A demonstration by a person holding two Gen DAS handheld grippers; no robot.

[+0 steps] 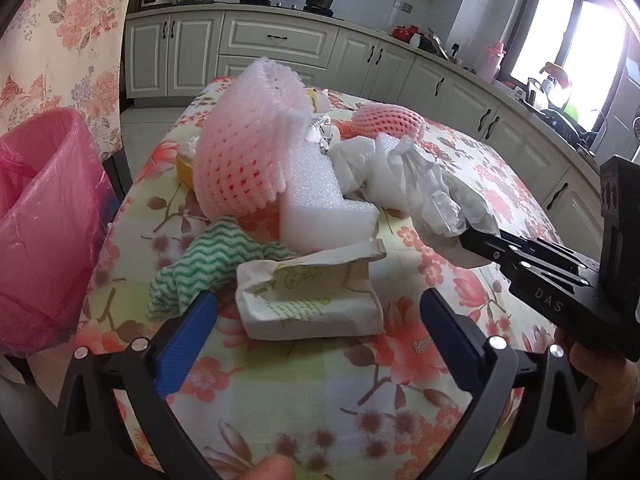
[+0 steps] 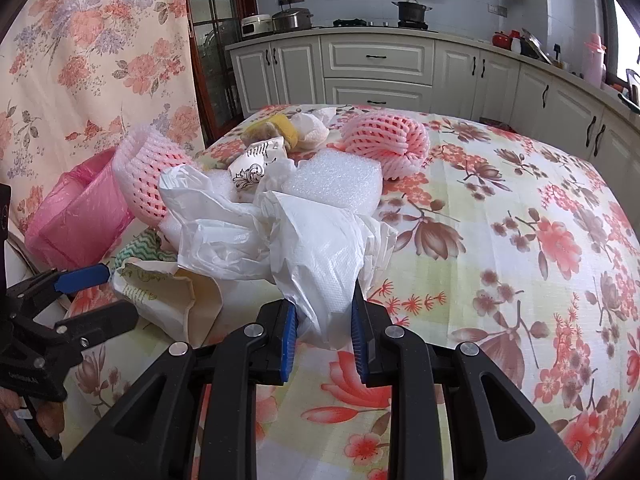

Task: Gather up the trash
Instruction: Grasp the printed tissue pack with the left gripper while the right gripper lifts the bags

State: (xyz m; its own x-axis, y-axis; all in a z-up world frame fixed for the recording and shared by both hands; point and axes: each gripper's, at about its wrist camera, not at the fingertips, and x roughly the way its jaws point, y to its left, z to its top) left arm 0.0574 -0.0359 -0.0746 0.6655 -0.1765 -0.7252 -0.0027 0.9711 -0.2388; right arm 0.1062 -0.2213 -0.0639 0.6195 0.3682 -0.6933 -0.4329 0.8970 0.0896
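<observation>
A pile of trash lies on the floral table. My left gripper (image 1: 318,312) is open, its blue fingers either side of a crumpled white paper wrapper with green print (image 1: 310,300); the wrapper also shows in the right wrist view (image 2: 160,292). My right gripper (image 2: 324,320) is shut on a white plastic bag (image 2: 316,248), also seen in the left wrist view (image 1: 432,196). A pink-lined trash bin (image 1: 44,220) stands at the table's left edge. Pink foam fruit nets (image 1: 240,144) (image 2: 388,140), white foam blocks (image 1: 320,204) and a green-striped cloth (image 1: 200,268) lie in the pile.
Yellow sponge-like pieces (image 2: 280,128) and a printed paper cup (image 2: 256,160) lie at the pile's far side. Kitchen cabinets (image 2: 380,68) run behind the table. A floral curtain (image 2: 100,60) hangs at the left. The floral tablecloth (image 2: 520,220) stretches to the right.
</observation>
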